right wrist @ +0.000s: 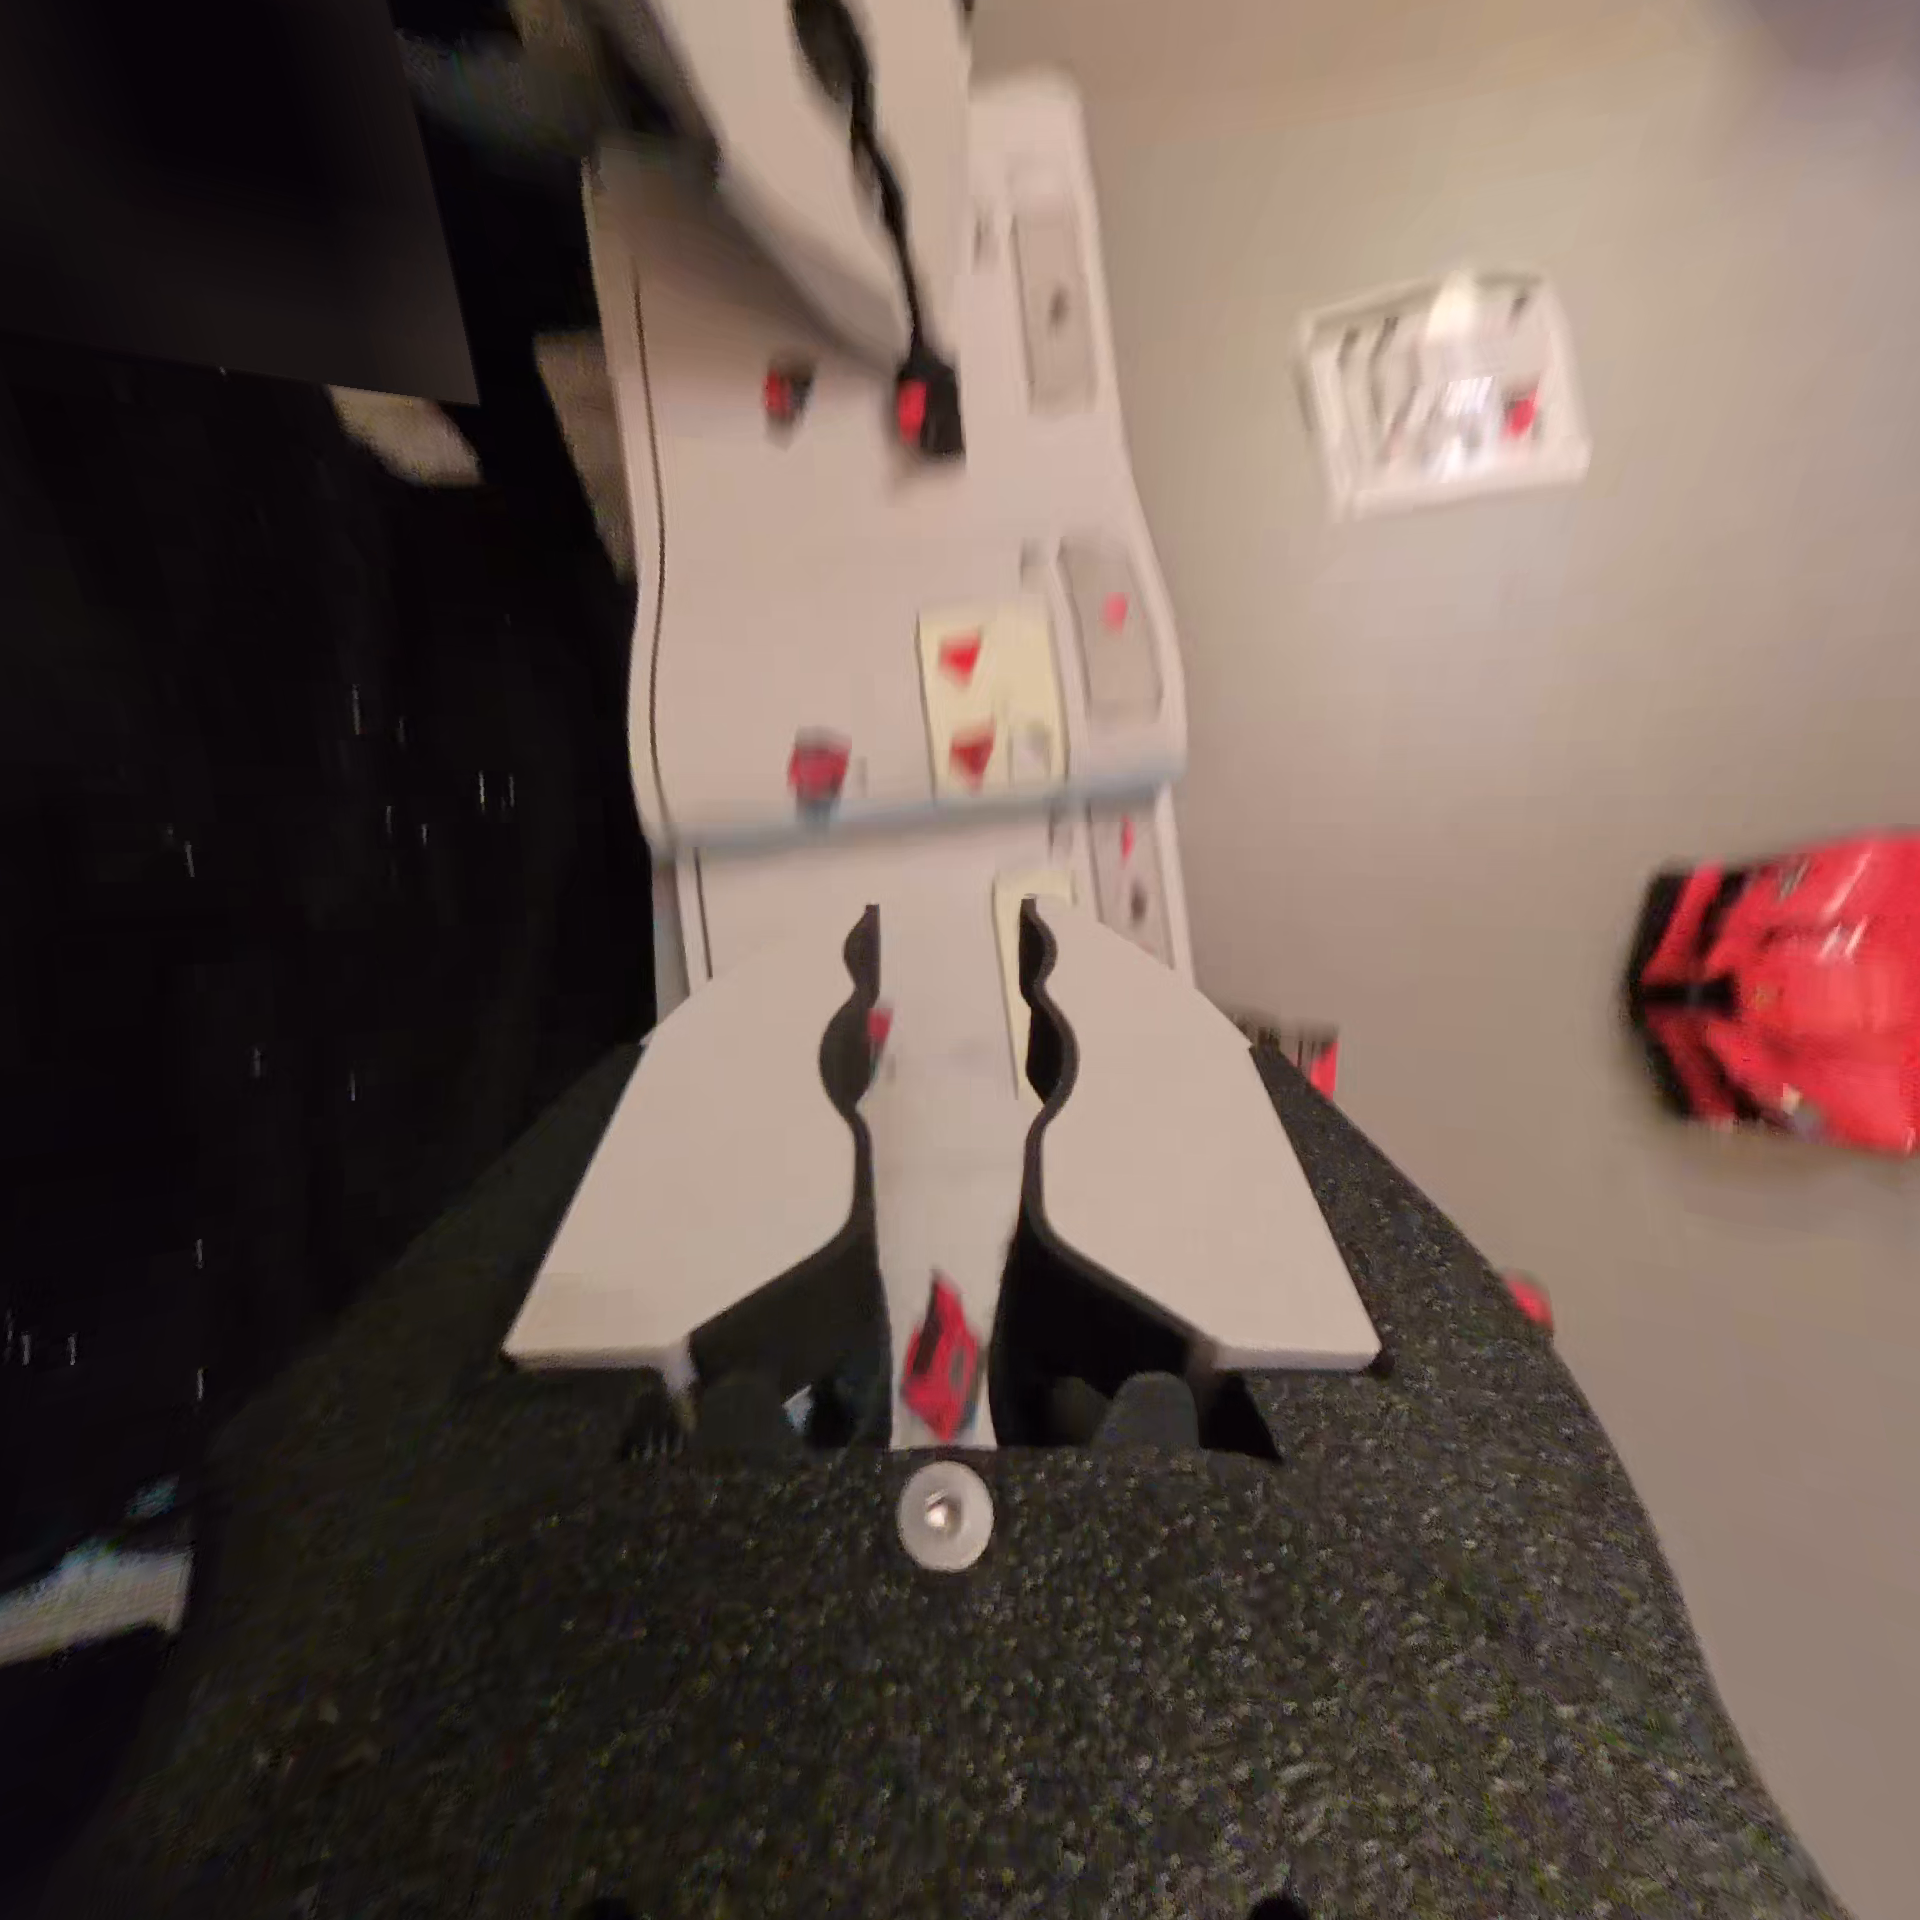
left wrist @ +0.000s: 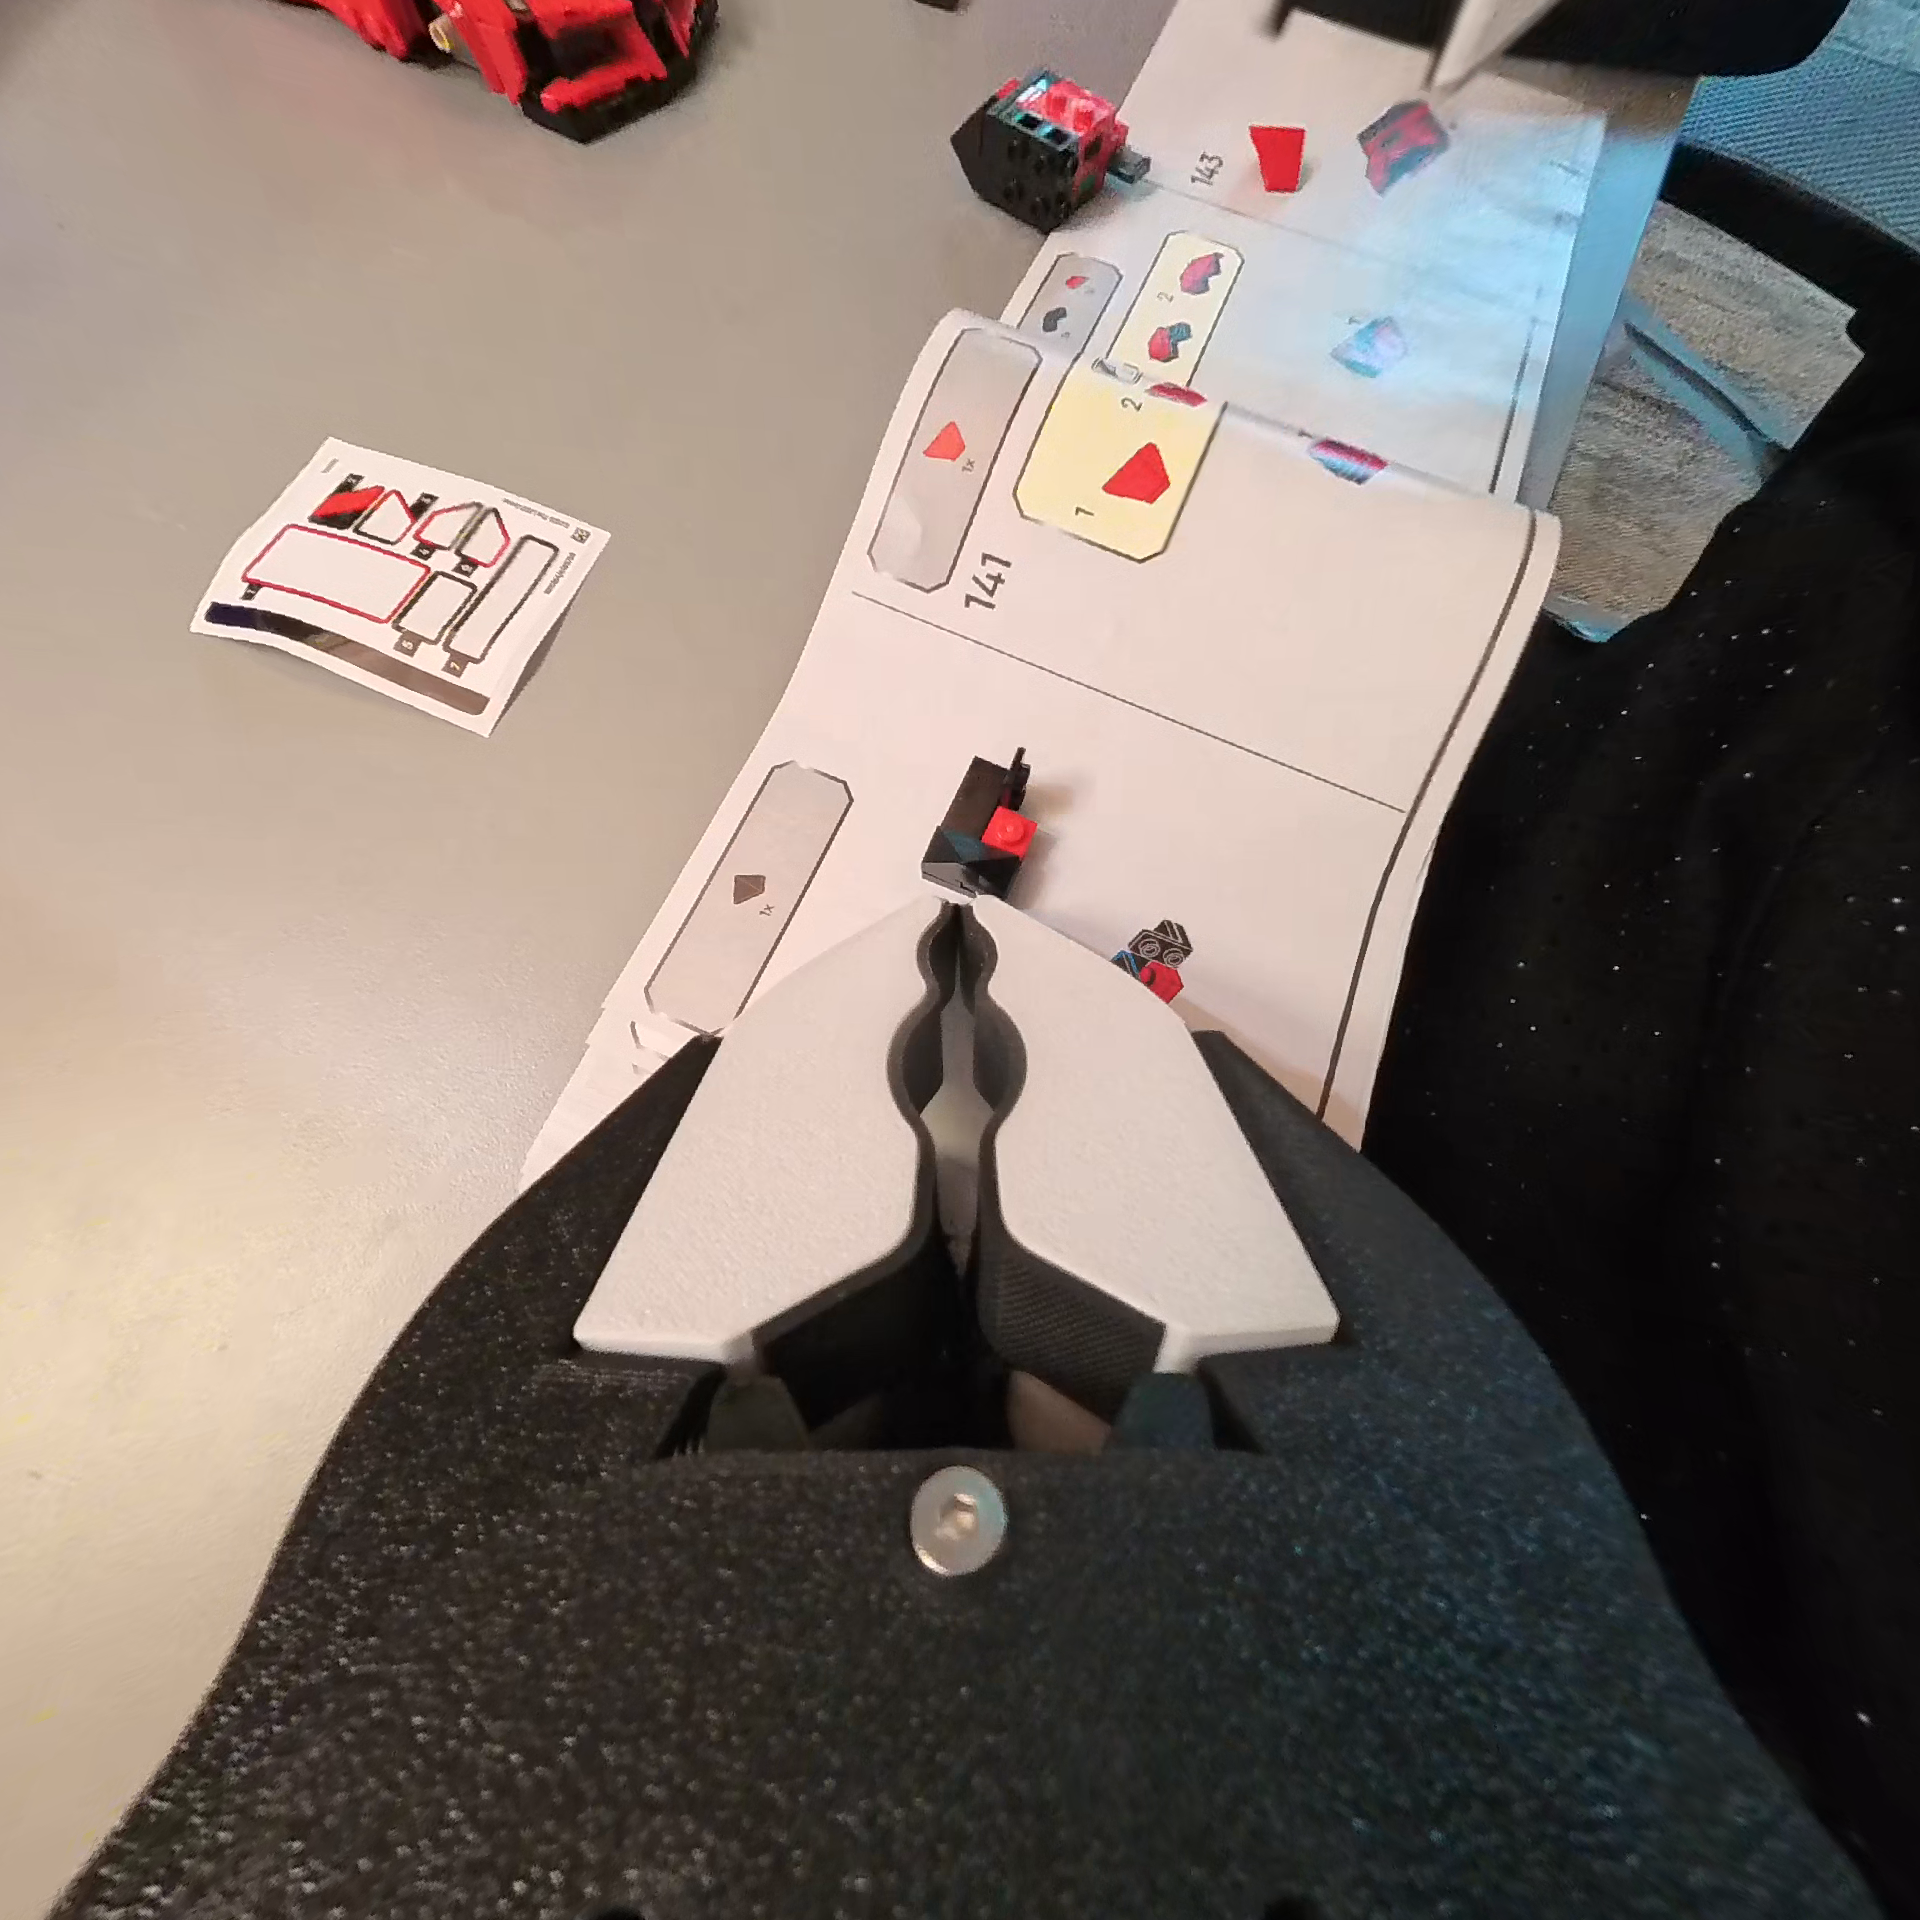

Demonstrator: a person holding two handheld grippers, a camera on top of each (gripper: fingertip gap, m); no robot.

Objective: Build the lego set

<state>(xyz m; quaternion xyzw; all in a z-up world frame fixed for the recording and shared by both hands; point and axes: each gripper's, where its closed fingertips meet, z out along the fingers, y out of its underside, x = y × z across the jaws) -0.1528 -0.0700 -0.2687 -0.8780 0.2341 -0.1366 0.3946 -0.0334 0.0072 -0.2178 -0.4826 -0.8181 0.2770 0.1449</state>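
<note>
While pinched, small brick piece (left wrist: 982, 831) at left gripper (left wrist: 958, 912) tips, seemingly.

You have a grey table (left wrist: 312, 1039). On it lie an open booklet (left wrist: 1195, 665), a sticker sheet (left wrist: 400, 587), a red car (left wrist: 582, 52) and a small black block (left wrist: 1039, 145).

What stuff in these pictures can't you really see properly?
- Red car model, left wrist view: the top edge cuts most of it off. In the right wrist view it is smeared by motion blur.
- Sticker sheet, right wrist view: blurred, so its shapes cannot be told.
- Instruction booklet, left wrist view: its near end is hidden under the left gripper.
- Small black and red piece: whether the shut fingers pinch it is unclear.
</note>
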